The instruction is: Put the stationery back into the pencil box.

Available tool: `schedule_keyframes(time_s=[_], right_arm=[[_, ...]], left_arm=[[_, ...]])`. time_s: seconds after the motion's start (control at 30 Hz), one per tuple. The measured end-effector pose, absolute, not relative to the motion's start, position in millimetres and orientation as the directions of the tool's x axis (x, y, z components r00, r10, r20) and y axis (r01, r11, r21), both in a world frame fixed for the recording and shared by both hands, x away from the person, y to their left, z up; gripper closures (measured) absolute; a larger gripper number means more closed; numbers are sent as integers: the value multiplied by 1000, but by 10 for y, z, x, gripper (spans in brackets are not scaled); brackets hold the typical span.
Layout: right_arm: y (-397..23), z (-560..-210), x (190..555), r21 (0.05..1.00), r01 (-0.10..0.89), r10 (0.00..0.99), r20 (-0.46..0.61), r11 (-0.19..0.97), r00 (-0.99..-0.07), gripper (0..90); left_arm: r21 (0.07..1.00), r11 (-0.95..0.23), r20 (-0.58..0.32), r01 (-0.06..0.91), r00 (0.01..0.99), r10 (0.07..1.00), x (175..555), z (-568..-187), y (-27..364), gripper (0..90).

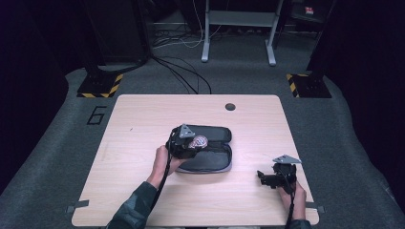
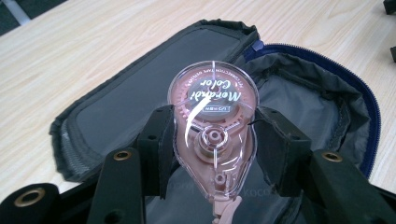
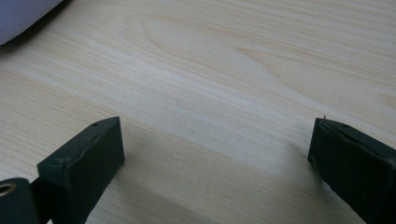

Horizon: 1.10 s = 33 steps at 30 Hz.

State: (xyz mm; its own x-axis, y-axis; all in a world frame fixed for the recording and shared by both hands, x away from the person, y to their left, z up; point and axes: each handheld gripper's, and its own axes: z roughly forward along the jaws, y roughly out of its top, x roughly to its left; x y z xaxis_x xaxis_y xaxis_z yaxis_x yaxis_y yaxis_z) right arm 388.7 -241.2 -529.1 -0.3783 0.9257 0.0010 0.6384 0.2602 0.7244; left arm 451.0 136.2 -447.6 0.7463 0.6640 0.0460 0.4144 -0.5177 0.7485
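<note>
A: Where is the tape?

B: Clamped between the jaws of the left gripper, one pad pressed on each of its narrow sides. It hangs over the open pouch, near the middle of the high view.

A: Which way does it point?

B: In the left gripper view its long axis runs up and down the frame. The round, labelled end is up, away from the camera; the narrow tip is down, towards the camera. Its flat clear face looks at the lens.

A: And the pouch?

B: It lies opened flat on the worktop, long axis left to right in the high view. The zip curves down the right of the left gripper view. One grey lined half lies at upper left of that view, the other under the tape.

A: The right gripper?

B: Lower right of the high view, held low over the worktop, well apart from the pouch and near the right edge. Its jaws are spread wide with bare wood between them.

A: Room to move?

B: Bare wood all round the pouch, most of it towards the top and left of the high view. A round hole sits near the far edge.
</note>
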Motion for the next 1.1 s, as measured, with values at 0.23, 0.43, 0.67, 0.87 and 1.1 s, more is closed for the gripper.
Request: schedule_keyframes(time_s=[0.23,0.43,0.67,0.87,1.1], right_arm=[[-2412,-5292,3887,725,637,925,0,261,-379,30],[-2412,-5291,3887,724,639,926,1,260,-378,31],[-2412,-5291,3887,724,638,926,1,260,-378,31],[-2413,-5294,3888,729,634,926,3,257,-379,30],[-2413,-5294,3888,729,635,926,3,257,-378,30]], left_arm=[[727,-529,19,438,757,654,4543,-4644,1258,498],[696,-554,3,457,769,639,4548,-4805,1159,498],[663,-572,-8,483,768,640,4566,-4892,1101,497],[636,-603,3,481,781,625,4575,-4913,1067,490],[654,-590,-23,474,792,611,4552,-4870,1076,256]])
